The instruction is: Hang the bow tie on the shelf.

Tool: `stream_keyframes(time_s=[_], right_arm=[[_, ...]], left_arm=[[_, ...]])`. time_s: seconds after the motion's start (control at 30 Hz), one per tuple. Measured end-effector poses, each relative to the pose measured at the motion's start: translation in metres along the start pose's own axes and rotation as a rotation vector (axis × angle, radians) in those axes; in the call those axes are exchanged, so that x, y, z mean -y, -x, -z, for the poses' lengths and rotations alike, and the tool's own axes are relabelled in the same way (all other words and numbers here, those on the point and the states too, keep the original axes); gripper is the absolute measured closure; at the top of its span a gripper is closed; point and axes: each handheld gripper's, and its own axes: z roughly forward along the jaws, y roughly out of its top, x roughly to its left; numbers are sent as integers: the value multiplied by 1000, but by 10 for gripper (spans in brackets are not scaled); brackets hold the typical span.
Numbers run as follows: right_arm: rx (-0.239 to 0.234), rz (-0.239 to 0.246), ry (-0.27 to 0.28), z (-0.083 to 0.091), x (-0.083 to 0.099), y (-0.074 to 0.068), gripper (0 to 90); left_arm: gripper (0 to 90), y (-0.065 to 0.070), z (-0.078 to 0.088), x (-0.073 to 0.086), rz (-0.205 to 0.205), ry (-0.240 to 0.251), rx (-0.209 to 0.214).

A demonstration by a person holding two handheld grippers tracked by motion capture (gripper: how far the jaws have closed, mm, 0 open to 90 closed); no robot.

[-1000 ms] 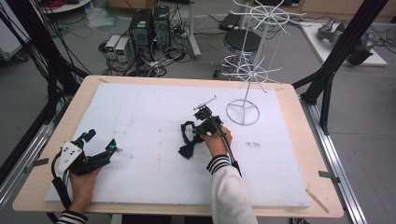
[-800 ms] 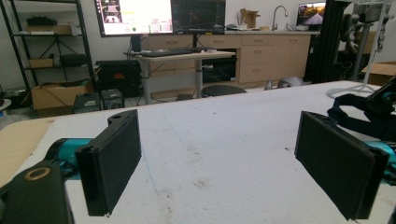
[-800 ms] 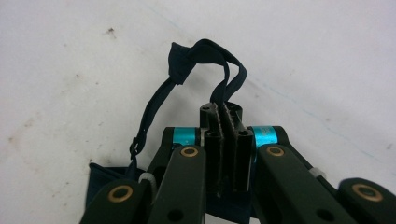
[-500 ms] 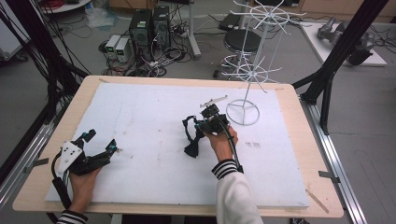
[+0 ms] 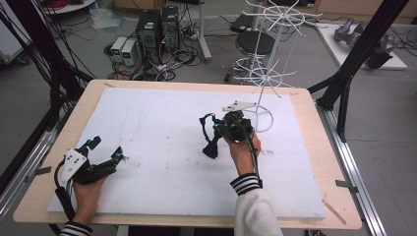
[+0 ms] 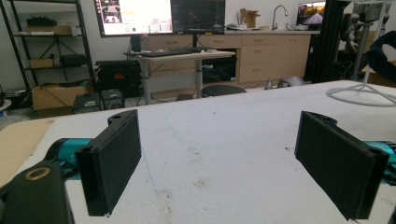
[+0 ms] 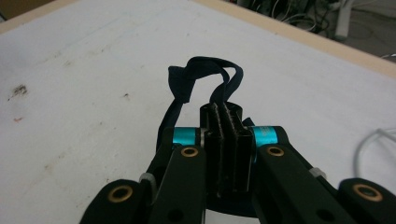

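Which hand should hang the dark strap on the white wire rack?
The right. Its hand-held gripper is shut on the dark blue fabric strap, close to the white wire rack. The left hand-held gripper rests open far across the table.

A research laboratory is shown: computer towers (image 5: 157, 24) and tangled cables (image 5: 172, 56) are seen on the grey floor beyond the gripper fingertips. Lit monitors (image 6: 161, 16), a wooden cabinet run (image 6: 261, 53) with a sink tap (image 6: 279, 10), and black framing struts (image 5: 361, 54) are visible.
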Motion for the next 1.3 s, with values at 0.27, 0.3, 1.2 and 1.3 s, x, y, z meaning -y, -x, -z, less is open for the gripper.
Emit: stream_keyframes(time_s=[0.27, 0.3, 1.2, 1.3], right_arm=[[62, 17, 103, 21, 5, 4, 872], [69, 19, 114, 23, 6, 5, 872], [257, 6, 350, 73, -1, 22, 872], [275, 8, 358, 77, -4, 25, 871]], left_arm=[[150, 0, 0, 0, 0, 0, 0], [150, 0, 0, 0, 0, 1, 0], [150, 0, 0, 0, -1, 0, -1], [150, 0, 0, 0, -1, 0, -1]])
